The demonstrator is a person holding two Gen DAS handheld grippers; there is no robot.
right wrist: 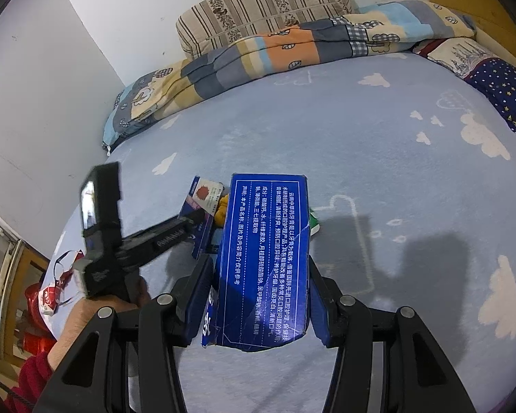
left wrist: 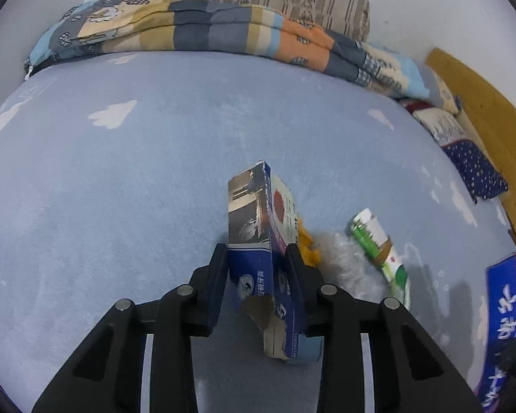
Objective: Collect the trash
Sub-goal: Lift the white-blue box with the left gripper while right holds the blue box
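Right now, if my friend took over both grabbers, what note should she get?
Left claw: shut on the torn dark-blue cardboard box, tilted up off the pale blue cloud-print bedsheet.
Right claw: shut on the wide blue carton with white print.
Still on the sheet: green-and-white tube, orange scrap, crinkly clear wrap.
No bin in view; both boxes still need dropping off.

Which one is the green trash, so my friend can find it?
Look at the big blue bed sheet with white clouds. Beside the torn blue box lies a white fluffy thing, and the green and white tube lies just past it, the only green thing there.
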